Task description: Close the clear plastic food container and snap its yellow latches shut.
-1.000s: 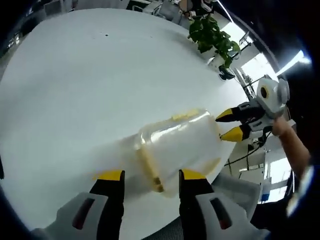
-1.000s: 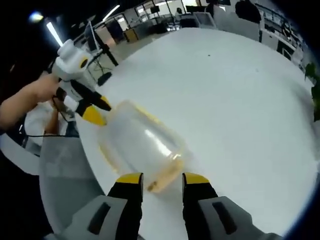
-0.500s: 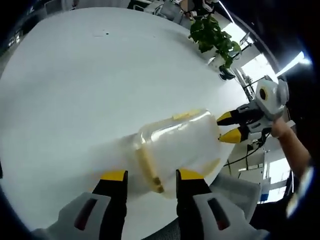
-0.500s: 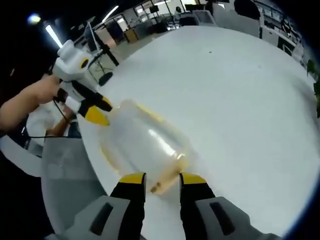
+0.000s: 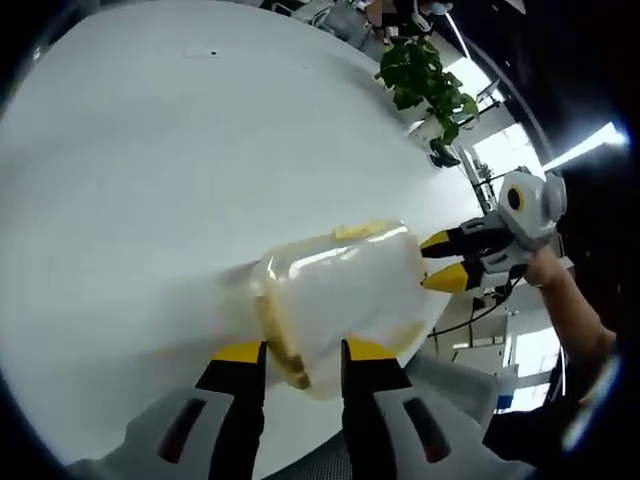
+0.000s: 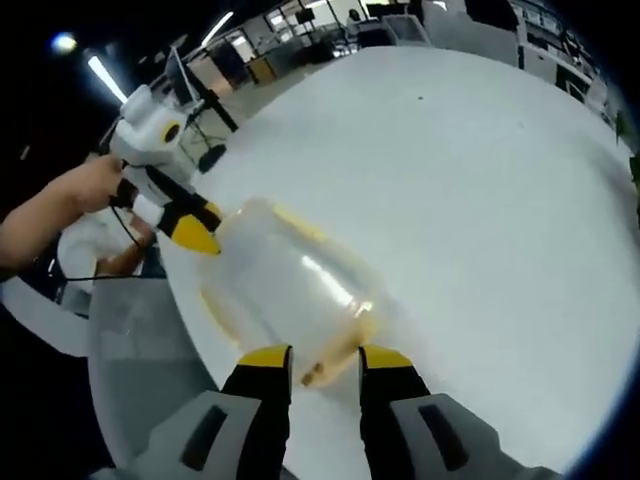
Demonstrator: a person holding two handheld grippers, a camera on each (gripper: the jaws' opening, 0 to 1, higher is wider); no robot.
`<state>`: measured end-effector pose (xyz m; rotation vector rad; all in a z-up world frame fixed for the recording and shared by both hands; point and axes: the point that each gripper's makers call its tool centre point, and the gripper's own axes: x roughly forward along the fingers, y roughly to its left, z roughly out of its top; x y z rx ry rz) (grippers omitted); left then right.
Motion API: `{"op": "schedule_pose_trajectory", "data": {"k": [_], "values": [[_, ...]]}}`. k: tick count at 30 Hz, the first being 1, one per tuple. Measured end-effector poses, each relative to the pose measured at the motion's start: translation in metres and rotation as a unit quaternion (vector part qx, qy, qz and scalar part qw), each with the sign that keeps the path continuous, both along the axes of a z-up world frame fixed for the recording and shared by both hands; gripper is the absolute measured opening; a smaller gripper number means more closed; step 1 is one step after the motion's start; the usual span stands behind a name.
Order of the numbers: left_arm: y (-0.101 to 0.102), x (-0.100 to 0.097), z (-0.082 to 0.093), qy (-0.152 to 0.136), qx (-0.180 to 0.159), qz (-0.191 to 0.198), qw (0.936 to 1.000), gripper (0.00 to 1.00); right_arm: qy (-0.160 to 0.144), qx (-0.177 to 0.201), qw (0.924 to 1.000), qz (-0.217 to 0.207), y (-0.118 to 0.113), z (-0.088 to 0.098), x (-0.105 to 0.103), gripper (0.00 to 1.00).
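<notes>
The clear plastic container [image 5: 345, 285] lies lid-on near the edge of the white table [image 5: 150, 150], held between both grippers end to end. My left gripper [image 5: 302, 352] has its jaws drawn in on the yellow latch [image 5: 277, 335] at the near end. At the far end of that view the right gripper [image 5: 438, 262] touches the container. In the right gripper view, my right gripper [image 6: 325, 357] is shut on the opposite yellow latch [image 6: 330, 364] of the container [image 6: 285, 285], and the left gripper [image 6: 200, 228] meets the far end. A yellow side latch [image 5: 365, 230] lies along the upper edge.
A potted plant [image 5: 425, 75] stands at the table's far edge. The table edge runs just beside the container, with a grey chair [image 6: 140, 340] below it. A person's hand [image 6: 70, 200] holds the left gripper. Broad bare tabletop [image 6: 480, 200] stretches beyond.
The left gripper's jaws have narrowed around the near latch, and its view has shifted slightly. The right gripper's jaws narrowed a little and then held still. The container has stayed in place.
</notes>
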<state>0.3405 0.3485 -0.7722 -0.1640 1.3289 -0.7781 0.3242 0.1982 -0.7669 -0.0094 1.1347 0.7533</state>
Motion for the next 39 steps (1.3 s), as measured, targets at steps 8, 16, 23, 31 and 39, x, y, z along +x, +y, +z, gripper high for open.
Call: {"op": "schedule_pose_trajectory", "data": {"k": [8, 16, 23, 31, 39], "values": [[0.001, 0.004, -0.002, 0.001, -0.01, 0.002, 1.0, 0.26, -0.012, -0.003, 0.9999, 0.007, 0.001, 0.0, 0.0, 0.22], [-0.002, 0.005, -0.005, 0.02, -0.025, 0.032, 0.999, 0.22, -0.007, 0.004, 1.0, -0.003, 0.002, -0.001, 0.002, 0.19], [-0.006, -0.001, -0.007, 0.015, -0.02, 0.024, 0.9994, 0.22, 0.012, 0.016, 0.9994, -0.027, -0.002, -0.007, 0.002, 0.15], [-0.006, -0.007, -0.004, 0.017, -0.014, 0.021, 0.9995, 0.23, 0.003, 0.016, 0.9995, -0.028, 0.001, -0.004, 0.002, 0.16], [-0.006, -0.008, -0.004, 0.024, -0.005, 0.021, 0.9995, 0.24, -0.001, 0.006, 0.9998, -0.02, 0.006, -0.002, 0.004, 0.16]]}}
